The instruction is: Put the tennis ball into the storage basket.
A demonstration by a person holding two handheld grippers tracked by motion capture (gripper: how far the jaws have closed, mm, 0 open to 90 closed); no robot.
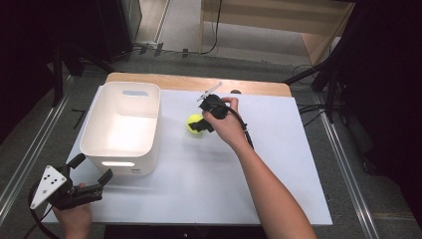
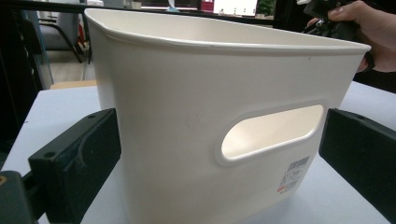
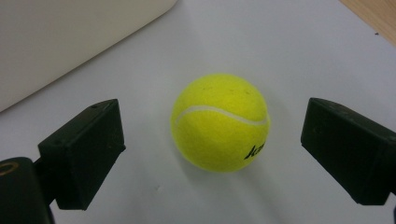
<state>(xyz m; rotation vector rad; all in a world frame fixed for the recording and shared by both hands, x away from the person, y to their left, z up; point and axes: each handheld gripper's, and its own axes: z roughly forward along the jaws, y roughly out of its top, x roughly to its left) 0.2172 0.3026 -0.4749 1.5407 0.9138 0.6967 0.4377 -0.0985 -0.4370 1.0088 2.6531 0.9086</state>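
One white bin holds nothing; right gripper jaws apart around tennis ball; left gripper apart.

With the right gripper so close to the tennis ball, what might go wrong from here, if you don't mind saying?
1. The tennis ball lies loose on the smooth white table, between the open right gripper fingers with gaps on both sides. If one finger touches first, it could roll away.
2. The ball is round, so an off-centre pinch might squeeze it out.
3. The white bin stands close by; a nudged ball could roll against its wall, where there is less room to grasp it.
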